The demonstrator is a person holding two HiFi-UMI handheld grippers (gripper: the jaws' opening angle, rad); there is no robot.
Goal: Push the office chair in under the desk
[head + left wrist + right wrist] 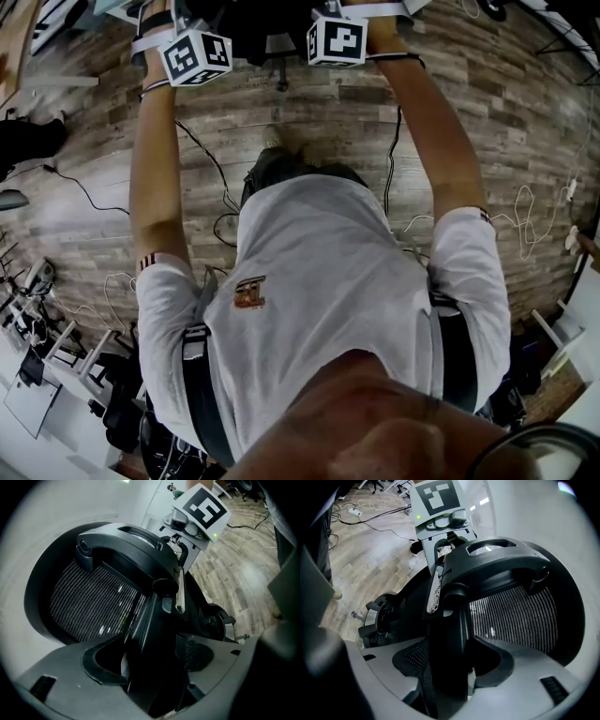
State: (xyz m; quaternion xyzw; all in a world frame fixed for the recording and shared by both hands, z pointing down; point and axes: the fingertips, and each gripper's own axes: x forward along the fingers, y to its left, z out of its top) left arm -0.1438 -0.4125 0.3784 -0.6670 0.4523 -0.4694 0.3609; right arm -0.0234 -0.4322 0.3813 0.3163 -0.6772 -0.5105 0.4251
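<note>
Jaws apparently astride office chair (126, 550) edge

I stretched both arms out toward twelve o'clock, my left arm (155, 178) at eleven and my right arm (436, 141) at one. My left gripper (152, 667) and right gripper (450, 667) each clamped the office chair (93, 602) by its back spine.

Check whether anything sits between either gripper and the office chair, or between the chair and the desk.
Nothing stands between them: the left gripper and the right gripper each hold the black back frame of the office chair between their jaws. No desk shows clearly in any view, so the way under it cannot be judged.
</note>
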